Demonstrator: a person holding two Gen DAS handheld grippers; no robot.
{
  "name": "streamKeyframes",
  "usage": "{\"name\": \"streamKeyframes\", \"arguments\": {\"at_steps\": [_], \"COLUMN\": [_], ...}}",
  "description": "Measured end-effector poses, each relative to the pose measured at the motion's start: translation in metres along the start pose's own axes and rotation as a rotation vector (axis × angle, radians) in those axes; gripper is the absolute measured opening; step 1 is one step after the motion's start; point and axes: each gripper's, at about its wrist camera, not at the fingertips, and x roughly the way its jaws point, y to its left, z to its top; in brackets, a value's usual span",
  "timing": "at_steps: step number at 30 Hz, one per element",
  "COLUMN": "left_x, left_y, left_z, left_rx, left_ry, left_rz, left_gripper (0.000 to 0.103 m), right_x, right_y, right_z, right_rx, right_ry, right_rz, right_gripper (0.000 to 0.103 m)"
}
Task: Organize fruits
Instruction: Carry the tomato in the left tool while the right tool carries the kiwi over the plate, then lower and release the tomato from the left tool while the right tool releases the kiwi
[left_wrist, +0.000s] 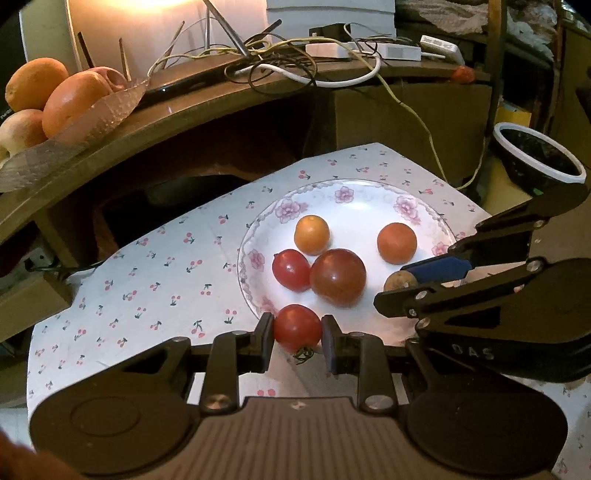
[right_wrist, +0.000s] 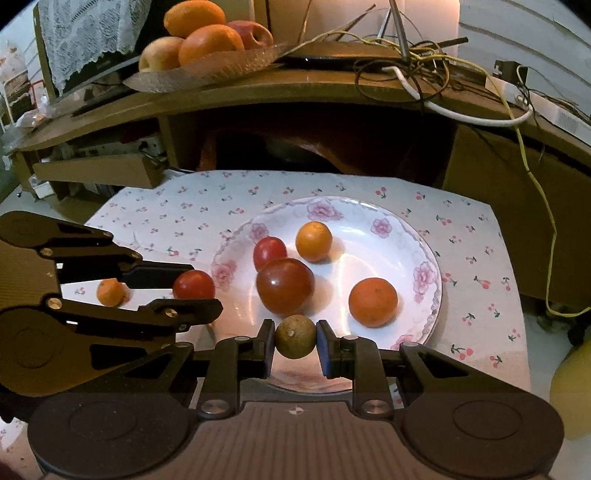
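Observation:
A white flowered plate sits on a cherry-print cloth. On it lie a large dark red tomato, a small red tomato, a yellow-orange fruit and an orange fruit. My left gripper is shut on a red tomato at the plate's left rim. My right gripper is shut on a small brown-green fruit over the plate's near edge.
A small orange fruit lies on the cloth behind the left gripper. A glass dish of oranges and apples stands on the wooden shelf with tangled cables. A dark bowl stands at the right.

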Motion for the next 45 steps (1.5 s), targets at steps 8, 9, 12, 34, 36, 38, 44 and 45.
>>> {"name": "streamKeyframes", "arguments": {"at_steps": [8,9,12,34,36,38,44,45], "left_x": [0.013,0.015,0.018,0.022,0.022,0.022,0.021,0.021], "left_y": [-0.001,-0.001,-0.001,0.003,0.003,0.003,0.003,0.003], "left_z": [0.004,0.005,0.006,0.011,0.011,0.011,0.012,0.012], "left_rx": [0.021,0.024,0.019,-0.010,-0.013,-0.012,-0.017,-0.018], "left_ry": [-0.005,-0.006,-0.008,-0.009,-0.010,-0.012,-0.018,-0.019], "left_rz": [0.007,0.009,0.009,0.023,0.024,0.028,0.029,0.030], "left_gripper": [0.033,0.033,0.033,0.034,0.034,0.034,0.034,0.034], "right_x": [0.016,0.017,0.020,0.023,0.022,0.021,0.021,0.021], "right_y": [-0.007,-0.008,-0.010,-0.014,-0.014,-0.015,-0.014,-0.014], "right_z": [0.000,0.000,0.001,0.004,0.004,0.005,0.005,0.005], "right_rx": [0.012,0.012,0.020,0.035,0.033,0.035,0.030,0.031], "right_ry": [0.019,0.021,0.024,-0.002,-0.006,-0.009,-0.010,-0.011], "right_rz": [-0.030,-0.033,-0.040,-0.056,-0.058,-0.056,-0.056,-0.057], "right_gripper": [0.024,0.024,0.025,0.027,0.027,0.028,0.029,0.029]}}
